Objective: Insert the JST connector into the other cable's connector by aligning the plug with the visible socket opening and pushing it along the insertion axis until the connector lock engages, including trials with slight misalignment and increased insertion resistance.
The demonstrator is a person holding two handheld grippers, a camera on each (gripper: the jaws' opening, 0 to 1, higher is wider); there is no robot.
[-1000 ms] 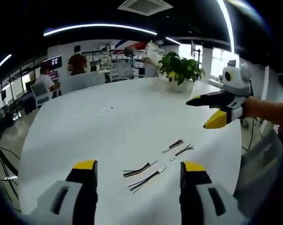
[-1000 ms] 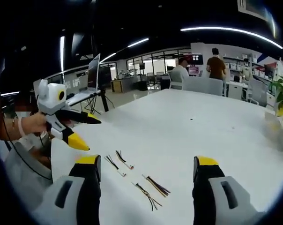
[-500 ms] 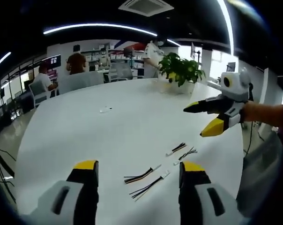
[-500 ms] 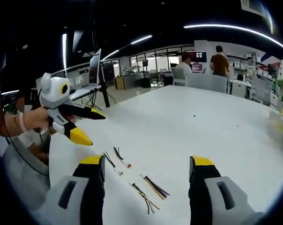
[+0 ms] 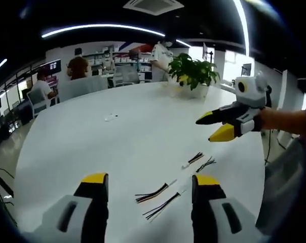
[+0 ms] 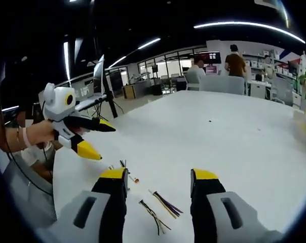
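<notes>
Several short JST cables lie on the white table [image 5: 87,142]. In the left gripper view, two striped ones [image 5: 154,192] rest just ahead between my jaws, and two smaller ones [image 5: 195,159] lie farther right. My left gripper [image 5: 150,179] hovers open and holds nothing. My right gripper [image 5: 210,128] comes in from the right above the smaller cables, open and holding nothing. In the right gripper view, my right gripper [image 6: 159,174] is open over two cables [image 6: 165,203]. A small cable [image 6: 131,177] is partly hidden by its left jaw. The left gripper [image 6: 101,141] hangs open at the left.
A potted plant [image 5: 193,73] stands at the table's far side, and a small white item [image 5: 111,117] lies mid-table. A laptop on a stand [image 6: 101,77] is beyond the table edge. People sit at desks in the back [image 6: 235,61]. A hand [image 6: 35,132] holds the left gripper.
The right gripper's jaws have narrowed somewhat but stay open. It has dropped a little toward the cables. The left gripper holds about the same place.
</notes>
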